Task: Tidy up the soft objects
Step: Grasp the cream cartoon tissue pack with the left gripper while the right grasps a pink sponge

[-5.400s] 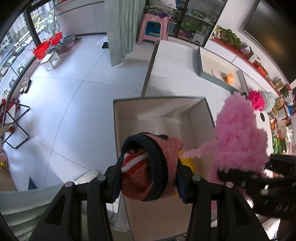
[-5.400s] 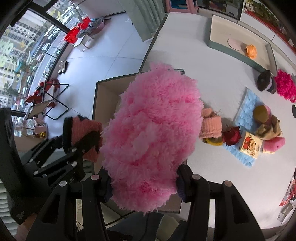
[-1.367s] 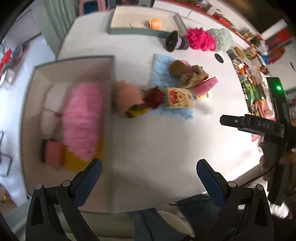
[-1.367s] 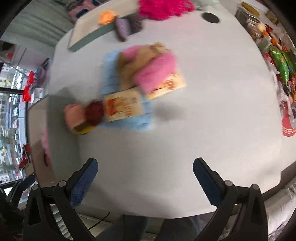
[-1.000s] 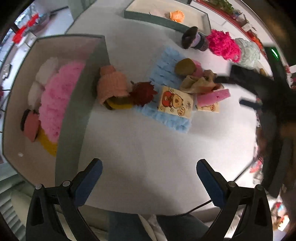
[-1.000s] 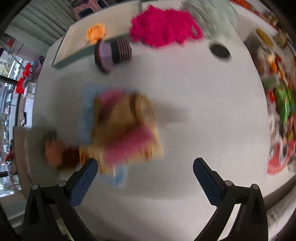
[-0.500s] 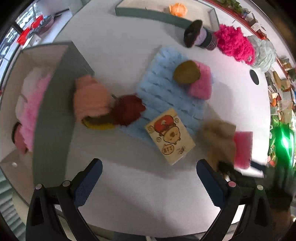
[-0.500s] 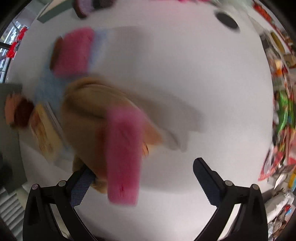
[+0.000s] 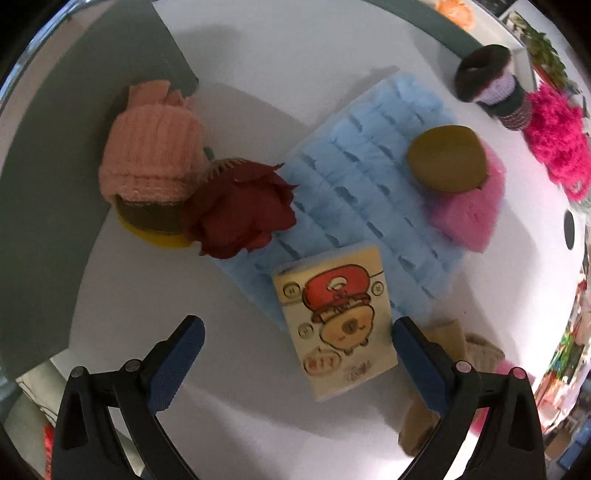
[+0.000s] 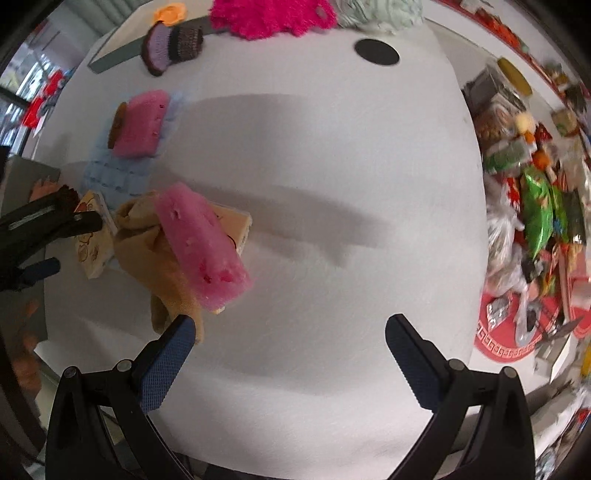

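We log one pink sponge block [image 10: 201, 245], porous and oblong, lying on a crumpled tan cloth [image 10: 155, 258] at ten o'clock of our right gripper [image 10: 288, 345], whose jaws are spread. Our left gripper [image 9: 295, 345], likewise spread and empty, frames a printed cartoon card [image 9: 338, 317] overlapping a quilted blue mat [image 9: 369, 177]; knitted peach hat [image 9: 153, 153] at eleven.

Under my jaws the white tabletop [image 10: 332, 184] carries a blue mat [image 9: 369, 177] at left, a peach knit hat [image 9: 151, 155] and dark red flower [image 9: 240, 210] beside it, a tan cloth [image 10: 155, 258] nearer, and magenta fluff [image 10: 269, 14] at the far edge.
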{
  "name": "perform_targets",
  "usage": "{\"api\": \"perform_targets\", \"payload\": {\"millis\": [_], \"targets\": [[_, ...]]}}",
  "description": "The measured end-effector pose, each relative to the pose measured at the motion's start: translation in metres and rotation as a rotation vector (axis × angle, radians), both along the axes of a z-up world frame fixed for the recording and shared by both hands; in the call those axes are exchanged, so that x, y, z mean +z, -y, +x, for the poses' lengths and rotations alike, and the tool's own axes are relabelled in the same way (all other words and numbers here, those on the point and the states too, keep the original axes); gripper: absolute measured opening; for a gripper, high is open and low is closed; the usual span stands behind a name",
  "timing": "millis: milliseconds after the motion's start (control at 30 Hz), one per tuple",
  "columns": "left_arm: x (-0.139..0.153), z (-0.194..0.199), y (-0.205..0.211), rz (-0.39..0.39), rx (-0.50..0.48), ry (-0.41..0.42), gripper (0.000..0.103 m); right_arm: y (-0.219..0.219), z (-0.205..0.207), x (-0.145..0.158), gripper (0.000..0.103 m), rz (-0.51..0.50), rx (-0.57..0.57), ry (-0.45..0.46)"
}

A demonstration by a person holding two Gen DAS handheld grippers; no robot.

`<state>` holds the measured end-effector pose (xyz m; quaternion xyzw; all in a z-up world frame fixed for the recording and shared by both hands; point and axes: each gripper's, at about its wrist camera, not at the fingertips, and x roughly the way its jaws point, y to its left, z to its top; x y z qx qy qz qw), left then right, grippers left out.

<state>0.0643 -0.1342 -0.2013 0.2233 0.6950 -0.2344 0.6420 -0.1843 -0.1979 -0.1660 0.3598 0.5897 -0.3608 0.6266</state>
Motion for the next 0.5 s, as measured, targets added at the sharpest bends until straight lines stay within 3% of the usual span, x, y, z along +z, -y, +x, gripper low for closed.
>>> {"api": "perform_targets", "payload": {"millis": [233, 300, 367, 400, 467, 500], "targets": [[-0.006, 0.004, 0.007, 0.017, 0.020, 0.023, 0.102, 0.020, 0.032, -0.001, 0.102, -0.040, 0.040, 0.043], [-0.007, 0.000, 0.011, 0.032, 0.021, 0.025, 0.102, 0.020, 0.042, -0.001, 0.092, -0.048, 0.076, 0.036], [-0.012, -0.004, 0.021, 0.064, 0.010, 0.020, 0.102, 0.019, 0.048, -0.004, 0.064, -0.038, 0.103, 0.024], [-0.014, -0.012, 0.025, 0.087, -0.005, 0.020, 0.102, 0.023, 0.049, -0.008, 0.056, -0.027, 0.111, 0.011], [-0.015, -0.014, 0.027, 0.096, -0.029, 0.017, 0.093, 0.022, 0.051, -0.011, 0.029, 0.009, 0.106, 0.001], [-0.012, -0.015, 0.028, 0.071, -0.045, 0.006, 0.079, 0.023, 0.050, -0.012, 0.025, 0.020, 0.101, 0.006]]}}
